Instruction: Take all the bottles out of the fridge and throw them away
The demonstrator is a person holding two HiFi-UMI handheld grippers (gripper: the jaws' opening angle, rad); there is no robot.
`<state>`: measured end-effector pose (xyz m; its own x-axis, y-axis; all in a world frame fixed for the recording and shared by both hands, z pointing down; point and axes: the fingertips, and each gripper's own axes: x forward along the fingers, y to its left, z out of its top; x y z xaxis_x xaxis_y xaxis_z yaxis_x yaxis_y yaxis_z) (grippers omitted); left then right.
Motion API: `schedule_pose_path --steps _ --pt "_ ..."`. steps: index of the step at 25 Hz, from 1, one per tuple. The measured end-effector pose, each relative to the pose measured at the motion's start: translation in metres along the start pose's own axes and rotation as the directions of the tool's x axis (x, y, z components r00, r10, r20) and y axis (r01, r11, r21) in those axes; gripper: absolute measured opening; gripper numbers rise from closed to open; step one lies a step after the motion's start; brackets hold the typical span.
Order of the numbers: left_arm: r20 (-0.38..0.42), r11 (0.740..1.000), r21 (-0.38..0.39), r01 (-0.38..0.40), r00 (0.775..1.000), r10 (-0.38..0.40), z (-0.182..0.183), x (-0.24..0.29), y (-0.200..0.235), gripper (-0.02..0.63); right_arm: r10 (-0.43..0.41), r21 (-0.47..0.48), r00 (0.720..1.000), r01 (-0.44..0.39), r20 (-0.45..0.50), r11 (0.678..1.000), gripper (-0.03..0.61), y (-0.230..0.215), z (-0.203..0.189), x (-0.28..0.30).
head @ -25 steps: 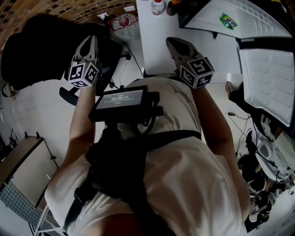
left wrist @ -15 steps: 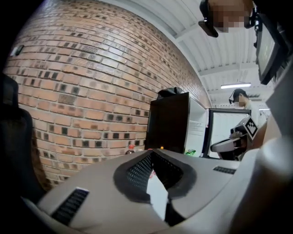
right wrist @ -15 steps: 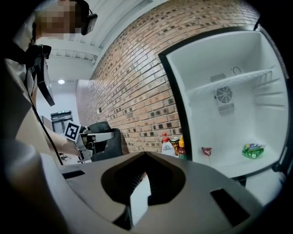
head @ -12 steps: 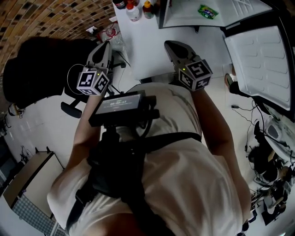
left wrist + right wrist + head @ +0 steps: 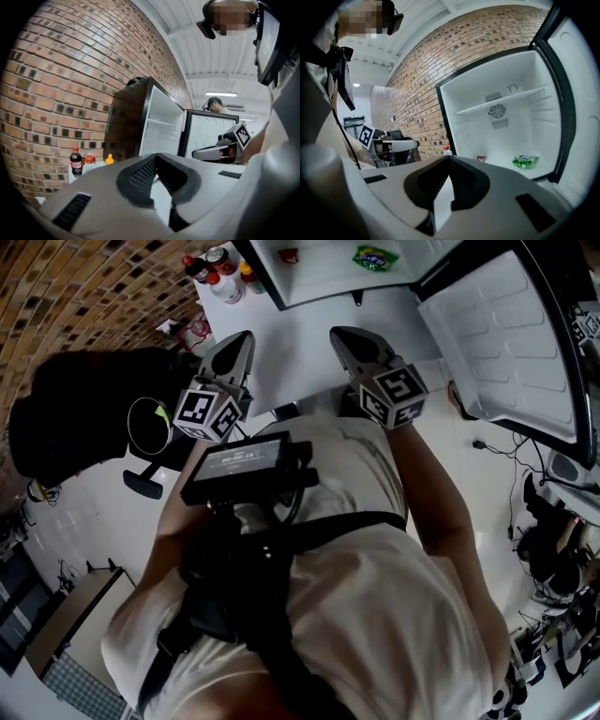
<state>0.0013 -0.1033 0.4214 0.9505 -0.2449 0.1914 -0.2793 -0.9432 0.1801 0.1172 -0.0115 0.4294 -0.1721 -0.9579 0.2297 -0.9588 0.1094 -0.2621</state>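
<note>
In front of open white fridge: left gripper and right gripper both closed tight, carrying nothing. Capped plastic bottles standing outside fridge, by brick wall. Judging disposal step pending; next move needing jaws opening round one bottle.

Brown brick wall with darker mottled bricks, glossy white tiled floor, black swivel chair beside the wall, pale cabinet at lower left, loose cables on floor at right, white ribbed ceiling, strip light lit.
</note>
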Motion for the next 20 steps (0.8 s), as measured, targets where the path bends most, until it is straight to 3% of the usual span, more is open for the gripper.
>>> schedule_pose_path --steps 9,20 --pt "0.019 0.997 0.017 0.077 0.997 -0.077 0.014 0.053 -0.045 -0.002 -0.001 -0.015 0.998 0.002 0.055 1.000 -0.008 -0.039 0.024 -0.018" --pt "-0.001 0.993 0.045 0.112 0.994 -0.112 0.017 0.079 -0.061 -0.002 0.007 -0.023 0.997 -0.005 0.075 1.000 -0.008 -0.056 0.033 -0.022"
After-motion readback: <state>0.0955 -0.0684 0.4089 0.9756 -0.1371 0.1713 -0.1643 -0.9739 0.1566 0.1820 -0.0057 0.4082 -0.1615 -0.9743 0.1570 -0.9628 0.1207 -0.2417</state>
